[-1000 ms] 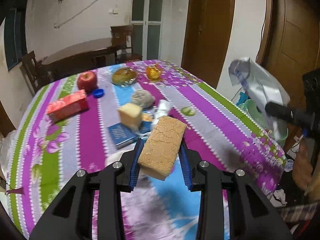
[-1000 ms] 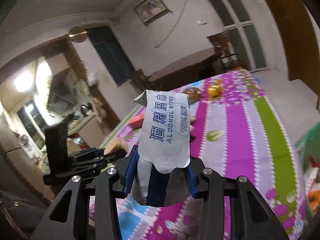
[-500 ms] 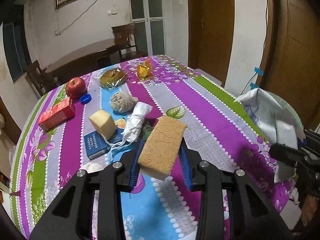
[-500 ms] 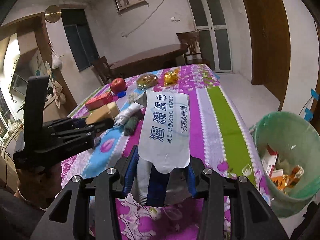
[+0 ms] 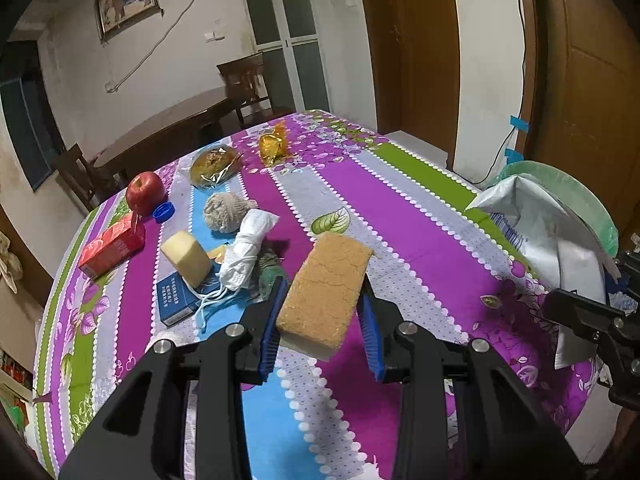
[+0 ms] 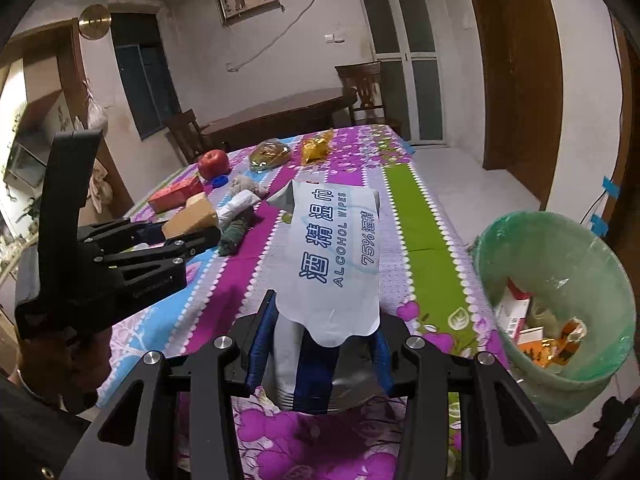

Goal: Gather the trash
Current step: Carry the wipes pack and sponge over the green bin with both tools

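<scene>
From the left wrist view, the left gripper is clenching a tan, cracked sponge block between its blue pads, holding it above the table, which is wearing a striped floral cloth. Farther back on the table a red apple is sitting beside a blue bottle cap, with a red carton lying just in front of them. A pale yellow block is resting partly on a blue booklet, and a rolled white cloth is lying next to it, touching a dark green bundle. A beige knitted ball, a clear-wrapped bun and a yellow wrapper are sitting toward the far end. At the right edge the right gripper's black frame is showing, its fingertips hidden, with a white wipes packet standing up from it in front of the green bin. From the right wrist view, the right gripper is grasping that packet, printed "ALCOHOL WIPES", its lower part pinched between the blue pads over the table's near edge. The green-lined bin is standing on the floor just right of the table, already holding boxes and orange wrappers. On the left, the left gripper is carrying the sponge block, with a hand below it.
</scene>
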The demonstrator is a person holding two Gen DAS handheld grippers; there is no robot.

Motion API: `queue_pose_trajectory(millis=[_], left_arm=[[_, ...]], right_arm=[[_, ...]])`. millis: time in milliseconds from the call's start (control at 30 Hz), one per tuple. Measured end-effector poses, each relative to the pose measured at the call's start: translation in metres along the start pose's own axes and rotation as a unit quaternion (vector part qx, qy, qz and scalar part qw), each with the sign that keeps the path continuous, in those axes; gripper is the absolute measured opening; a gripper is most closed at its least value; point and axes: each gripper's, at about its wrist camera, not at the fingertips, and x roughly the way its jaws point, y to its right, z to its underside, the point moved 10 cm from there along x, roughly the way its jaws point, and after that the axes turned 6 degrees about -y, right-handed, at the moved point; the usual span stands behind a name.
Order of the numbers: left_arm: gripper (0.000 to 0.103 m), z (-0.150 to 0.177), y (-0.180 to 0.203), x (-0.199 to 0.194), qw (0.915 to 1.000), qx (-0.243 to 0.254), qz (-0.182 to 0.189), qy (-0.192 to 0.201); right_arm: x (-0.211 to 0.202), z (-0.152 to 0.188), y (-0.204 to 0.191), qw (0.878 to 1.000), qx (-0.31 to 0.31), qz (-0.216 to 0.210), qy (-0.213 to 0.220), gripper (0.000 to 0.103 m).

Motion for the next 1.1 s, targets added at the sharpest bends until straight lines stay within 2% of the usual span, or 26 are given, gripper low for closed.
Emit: queue_pose_trajectory(millis=[333,1100], left_arm=[[0.033,0.003,0.010,0.000,0.9999,0.015,-0.003,0.000],[0.033,-0.006,0.044,0.003,0.9988,0.048,0.010,0.001]], right_arm=[[-0.004,0.001,0.006,1.000,-0.008,0.030,0.004,0.044],[-0.017,0.000,0.027,0.998,-0.003,0.061,0.016,0.044]])
